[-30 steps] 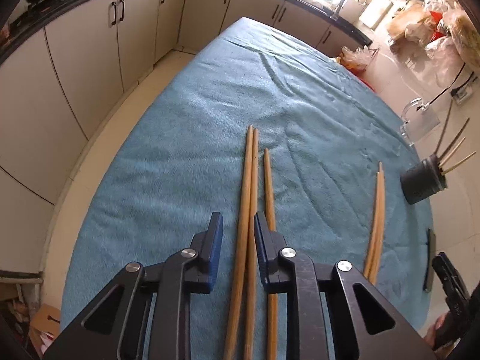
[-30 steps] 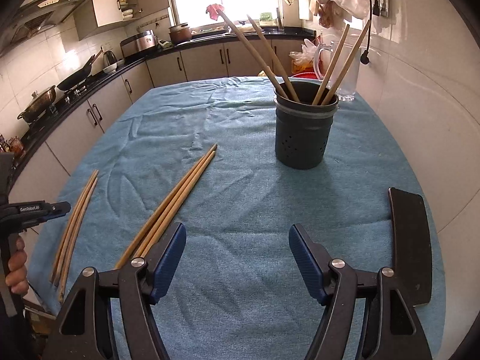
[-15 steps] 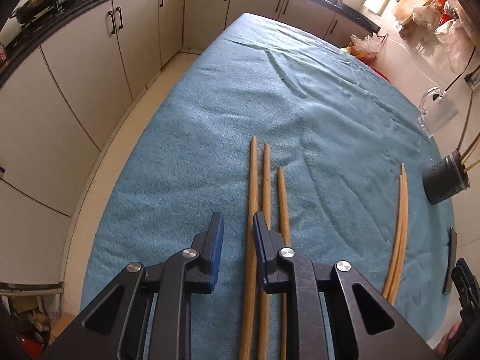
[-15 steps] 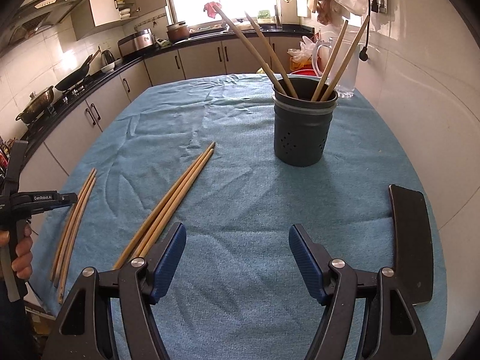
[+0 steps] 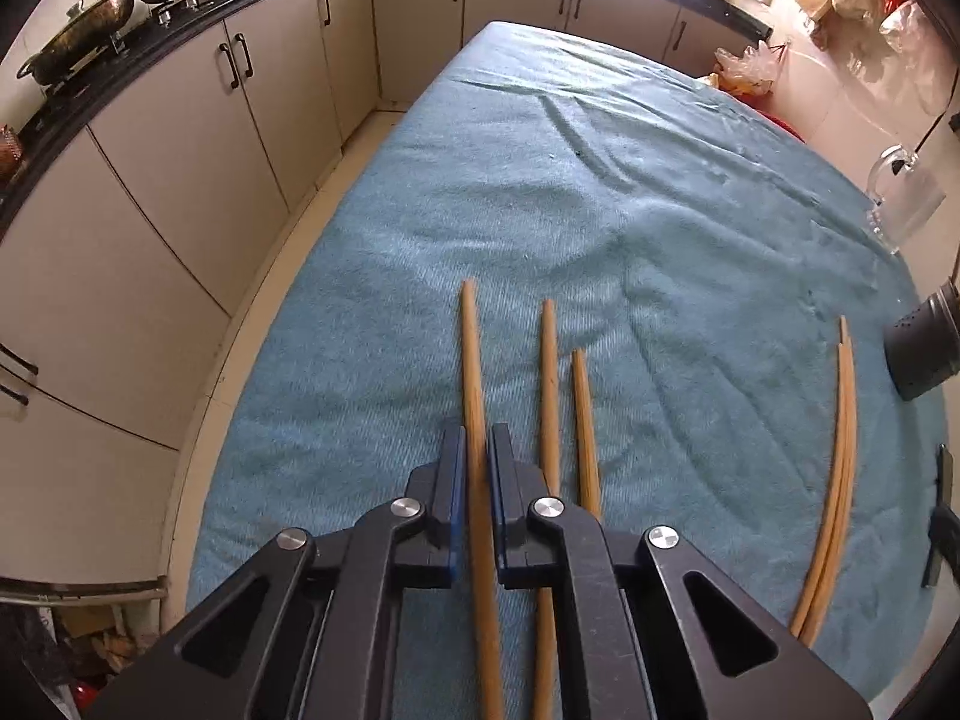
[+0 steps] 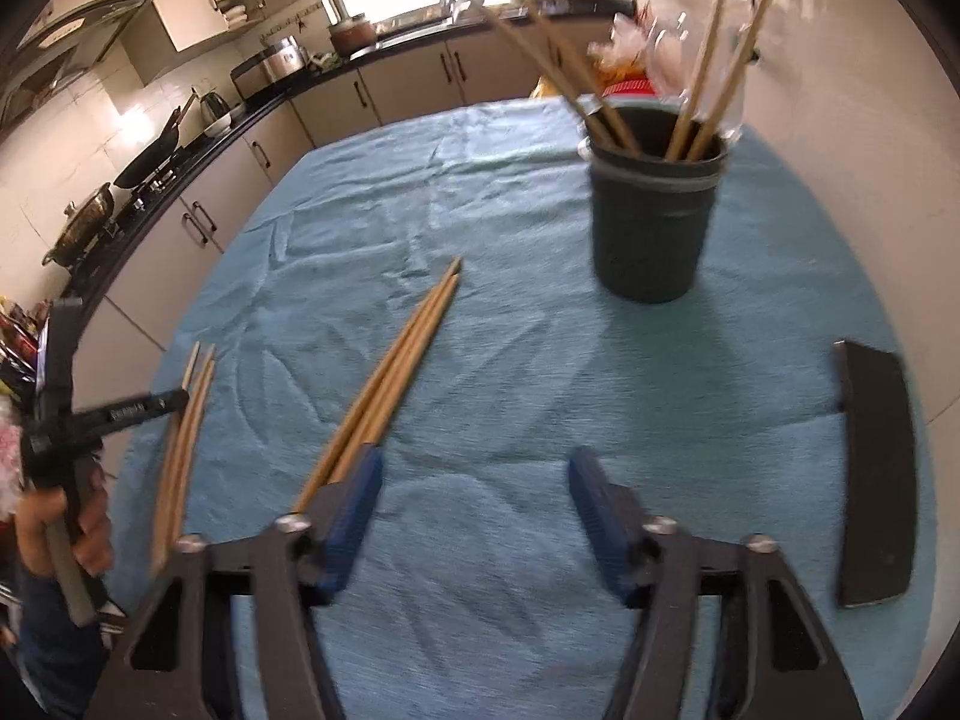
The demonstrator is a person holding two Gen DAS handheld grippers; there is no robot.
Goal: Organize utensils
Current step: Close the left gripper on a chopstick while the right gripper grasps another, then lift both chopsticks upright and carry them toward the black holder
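Clamping one chopstick (image 5: pixel 474 396) in the left gripper (image 5: pixel 477 450), jaws nearly closed.
Right gripper (image 6: pixel 471 480) wide open, empty, above the counter (image 6: pixel 510 360).

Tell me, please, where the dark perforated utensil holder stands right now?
In the right wrist view, the dark perforated utensil holder stands upright on the blue cloth, far right, beyond the loose wooden chopsticks.

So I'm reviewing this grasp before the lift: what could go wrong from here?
The left hand-held gripper is shut on a single chopstick, gripped far from its tip, so the long free end may swing or pivot. Two loose chopsticks lie right beside it and could get dragged. The holder already has four leaning sticks, so insertion might snag.
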